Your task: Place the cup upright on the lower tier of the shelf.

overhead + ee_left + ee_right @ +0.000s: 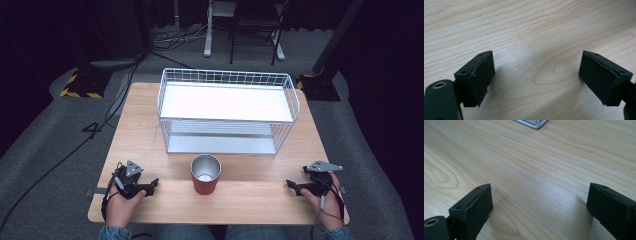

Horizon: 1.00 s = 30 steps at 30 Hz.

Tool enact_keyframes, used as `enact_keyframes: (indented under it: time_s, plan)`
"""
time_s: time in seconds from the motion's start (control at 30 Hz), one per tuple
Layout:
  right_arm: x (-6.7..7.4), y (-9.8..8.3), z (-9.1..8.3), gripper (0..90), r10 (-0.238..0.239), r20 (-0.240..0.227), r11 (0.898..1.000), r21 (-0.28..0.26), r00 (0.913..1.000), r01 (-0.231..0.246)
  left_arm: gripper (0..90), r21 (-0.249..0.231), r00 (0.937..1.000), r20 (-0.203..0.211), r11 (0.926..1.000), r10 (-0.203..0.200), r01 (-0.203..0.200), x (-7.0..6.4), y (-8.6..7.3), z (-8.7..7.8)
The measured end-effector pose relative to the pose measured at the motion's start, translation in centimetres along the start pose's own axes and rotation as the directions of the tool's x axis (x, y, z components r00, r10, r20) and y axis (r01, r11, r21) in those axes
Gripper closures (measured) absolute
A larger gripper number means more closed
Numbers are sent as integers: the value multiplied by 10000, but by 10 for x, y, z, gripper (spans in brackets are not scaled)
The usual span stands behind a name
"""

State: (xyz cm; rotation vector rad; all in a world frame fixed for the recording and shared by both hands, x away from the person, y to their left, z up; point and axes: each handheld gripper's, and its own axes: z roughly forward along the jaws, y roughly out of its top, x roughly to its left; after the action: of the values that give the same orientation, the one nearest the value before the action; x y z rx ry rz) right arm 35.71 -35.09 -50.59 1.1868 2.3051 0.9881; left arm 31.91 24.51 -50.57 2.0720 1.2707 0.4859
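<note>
A red cup (pixel 205 174) with a silver inside stands upright near the front middle of the wooden table (pixel 150 125). Behind it sits a white wire rack (pixel 227 110) with two shelves. My left gripper (pixel 150 186) rests on the table at the front left, held by a hand, jaws pointing toward the cup. In the left gripper view that gripper (pixel 535 77) is open over bare wood. My right gripper (pixel 291 186) lies at the front right, also aimed at the cup. The right gripper view has it (pixel 540 207) open with nothing between its fingers.
A corner of the rack's base (pixel 531 123) appears at the top of the right gripper view. Beyond the table lie grey carpet, cables (pixel 65 155), a yellow-black striped base (pixel 80 82) and white desk legs (pixel 242 30).
</note>
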Motion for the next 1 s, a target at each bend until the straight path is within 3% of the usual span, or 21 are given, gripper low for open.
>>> enact_keyframes:
  time_s: [0.23,0.33,0.37,0.4,0.5,0.73,0.83,0.87,0.9,0.93,0.97,1.0]
  plan:
    - [0,0,0,69,6,-8,10000,-4,10000,-6,156,-41,9995,279,9999,163,-162,-10,-6,-7]
    - [0,0,0,69,18,25,10000,-4,10000,-18,165,-680,9999,32,9976,125,-122,-17,-8,-20]
    - [0,0,0,69,18,25,10000,-4,10000,-18,164,-680,9999,32,9976,125,-122,-17,-8,-20]
    - [0,0,0,69,17,29,10000,-7,10000,-17,164,-1176,9999,-2,9930,-122,121,-21,-10,-28]
    - [0,0,0,69,19,32,10000,-8,10000,-19,164,-1661,9997,-45,9858,-244,233,-28,-13,-37]
    - [0,1,1,69,49,58,10000,-1,10000,-49,167,-2069,9997,-175,9782,-185,144,-48,-21,-48]
    - [0,1,1,69,89,82,10000,-6,9999,-89,169,-2224,9998,-204,9749,28,-73,-59,-23,-51]
    - [0,2,2,69,76,95,10000,-5,9999,-76,169,-2414,9999,-153,9704,6,-43,-66,-24,-53]
    - [0,2,2,69,76,95,10000,-5,9999,-76,169,-2414,9999,-153,9704,6,-43,-66,-24,-53]
    - [0,2,2,69,80,100,10000,-7,9999,-80,169,-2633,9999,-114,9647,-41,10,-71,-23,-56]
    - [0,2,2,68,82,100,10000,-6,9999,-82,170,-2633,9999,-114,9647,-41,10,-71,-23,-56]
    - [0,2,2,68,79,99,10000,-7,9999,-79,172,-2844,9998,-196,9587,43,-97,-77,-21,-59]
